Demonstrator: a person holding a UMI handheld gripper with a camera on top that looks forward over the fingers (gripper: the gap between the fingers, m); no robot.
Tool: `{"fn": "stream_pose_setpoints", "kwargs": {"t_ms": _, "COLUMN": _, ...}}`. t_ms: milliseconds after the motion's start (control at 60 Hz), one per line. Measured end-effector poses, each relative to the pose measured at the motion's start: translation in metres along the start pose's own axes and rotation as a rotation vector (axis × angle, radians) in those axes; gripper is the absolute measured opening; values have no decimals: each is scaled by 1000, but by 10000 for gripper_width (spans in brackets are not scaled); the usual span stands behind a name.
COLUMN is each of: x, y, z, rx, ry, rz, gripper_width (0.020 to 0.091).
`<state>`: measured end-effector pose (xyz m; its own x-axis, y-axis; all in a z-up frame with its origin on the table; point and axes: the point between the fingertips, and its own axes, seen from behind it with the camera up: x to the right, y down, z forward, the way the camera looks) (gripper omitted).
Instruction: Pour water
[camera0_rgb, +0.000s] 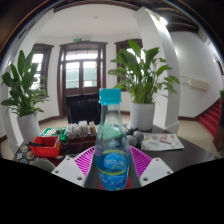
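The hand-held gripper (111, 168) grasps an upright water bottle (111, 140) between its pink pads (85, 157).

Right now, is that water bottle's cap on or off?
On. The blue cap sits atop the upright bottle, which stands between the gripper fingers.

Bottle (111, 140): upright between the gripper's (111, 166) two fingers, cap end up, its base down between them.
Table (185, 155): under and beyond the fingers.
Small items (50, 143): a cluster on the table, ahead and left of the fingers.
Flat papers or book (160, 141): on the table, ahead and right.
Potted plant (22, 90): left, beyond the cluster.
Second potted plant (143, 85): right of the bottle, behind the papers.
Door (82, 72): far wall, behind the bottle, between the two plants.
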<state>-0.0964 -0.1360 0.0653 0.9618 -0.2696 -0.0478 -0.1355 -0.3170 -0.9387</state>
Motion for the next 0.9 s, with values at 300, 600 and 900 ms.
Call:
{"fn": "stream_pose_setpoints", "kwargs": {"t_ms": 300, "x": -3, "y": 47, "z": -74, "rx": -103, "ry": -33, "rz": 38, "gripper_width": 761}}
{"fn": "stream_pose_setpoints", "kwargs": {"t_ms": 600, "x": -12, "y": 41, "z": -212, "rx": -139, "ry": -129, "rz": -67, "gripper_width": 764}}
{"fn": "stream_pose_setpoints", "kwargs": {"t_ms": 900, "x": -32, "y": -10, "z": -291, "rx": -62, "ry": -185, "rz": -109, "gripper_width": 764}}
